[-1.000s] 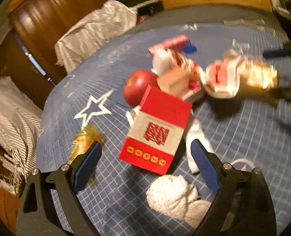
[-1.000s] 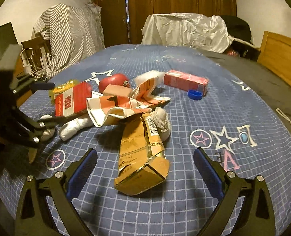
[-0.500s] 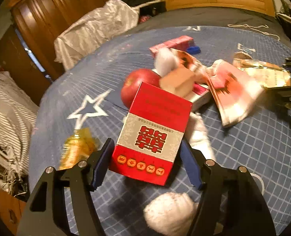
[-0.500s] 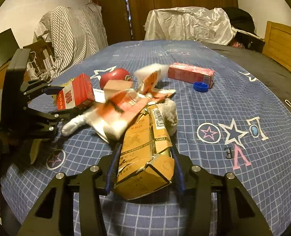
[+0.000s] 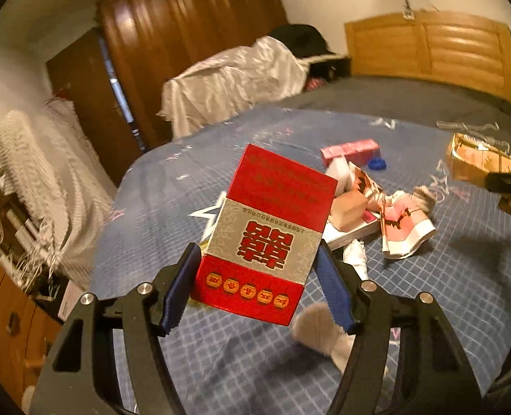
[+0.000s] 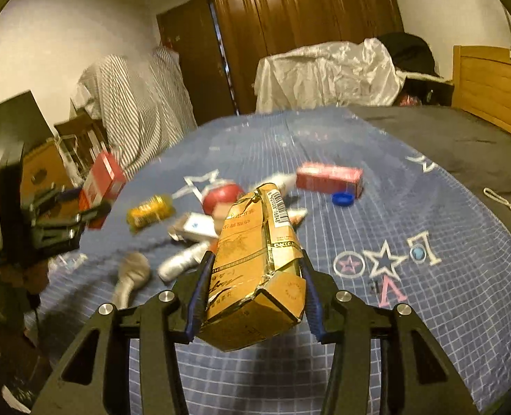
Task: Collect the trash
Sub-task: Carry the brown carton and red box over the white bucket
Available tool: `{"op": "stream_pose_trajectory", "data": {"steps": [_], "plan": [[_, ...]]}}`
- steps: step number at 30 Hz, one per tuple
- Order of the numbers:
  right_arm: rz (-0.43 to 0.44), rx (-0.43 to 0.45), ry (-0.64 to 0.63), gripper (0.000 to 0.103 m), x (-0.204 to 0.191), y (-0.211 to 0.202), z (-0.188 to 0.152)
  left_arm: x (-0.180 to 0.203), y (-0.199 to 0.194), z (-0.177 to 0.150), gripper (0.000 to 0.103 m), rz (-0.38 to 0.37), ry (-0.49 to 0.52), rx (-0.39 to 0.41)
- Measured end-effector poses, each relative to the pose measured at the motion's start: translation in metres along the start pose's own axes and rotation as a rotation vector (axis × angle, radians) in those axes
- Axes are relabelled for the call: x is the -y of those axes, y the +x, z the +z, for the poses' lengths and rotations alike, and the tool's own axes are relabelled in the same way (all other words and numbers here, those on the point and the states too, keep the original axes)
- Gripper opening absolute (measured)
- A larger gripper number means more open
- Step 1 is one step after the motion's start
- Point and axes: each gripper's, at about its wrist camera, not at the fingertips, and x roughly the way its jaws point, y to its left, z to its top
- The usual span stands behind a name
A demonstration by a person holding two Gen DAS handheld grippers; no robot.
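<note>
- A bedroom: a bed under a blue grid-patterned bedspread (image 6: pixel 428 311) strewn with litter
- The left gripper (image 5: pixel 255 287), jaws wide a second ago, has closed on a red-and-silver cardboard box (image 5: pixel 269 235) and lifted it clear
- The right gripper (image 6: pixel 252 294) likewise clamps a crushed tan carton (image 6: pixel 255 269), raised
- Both pieces are ready to carry off; a pink carton (image 6: pixel 328 176) and a blue bottle cap (image 6: pixel 342 199) remain on the bed

L wrist cam: looks fwd, angled down along left tongs (image 5: pixel 255 287), close over bed (image 5: pixel 172 186). R wrist cam: same along right tongs (image 6: pixel 252 297). Both share pink carton (image 5: pixel 350 148) (image 6: pixel 328 176) beyond tongs.
</note>
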Motion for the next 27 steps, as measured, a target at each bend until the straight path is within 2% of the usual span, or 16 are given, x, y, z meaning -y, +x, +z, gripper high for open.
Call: {"op": "stream_pose_trajectory", "data": {"steps": [7,13,20,22,27], "plan": [[0.100,0.071,-0.065,0.049,-0.050,-0.021,0.030,-0.038,-0.055,-0.013,0.064,0.147,-0.159,0.012],[0.240,0.107,-0.159,0.049,-0.130,-0.022,0.058,-0.100,-0.107,-0.029,0.064,0.294,-0.317,-0.003],[0.429,0.141,-0.274,0.049,-0.259,-0.010,0.094,-0.181,-0.169,-0.071,0.064,0.512,-0.499,-0.029],[0.479,0.133,-0.291,0.049,-0.293,-0.004,0.099,-0.207,-0.192,-0.088,0.064,0.589,-0.550,-0.041],[0.606,0.089,-0.349,0.049,-0.393,0.016,0.101,-0.254,-0.234,-0.125,0.064,0.728,-0.628,-0.083]]}}
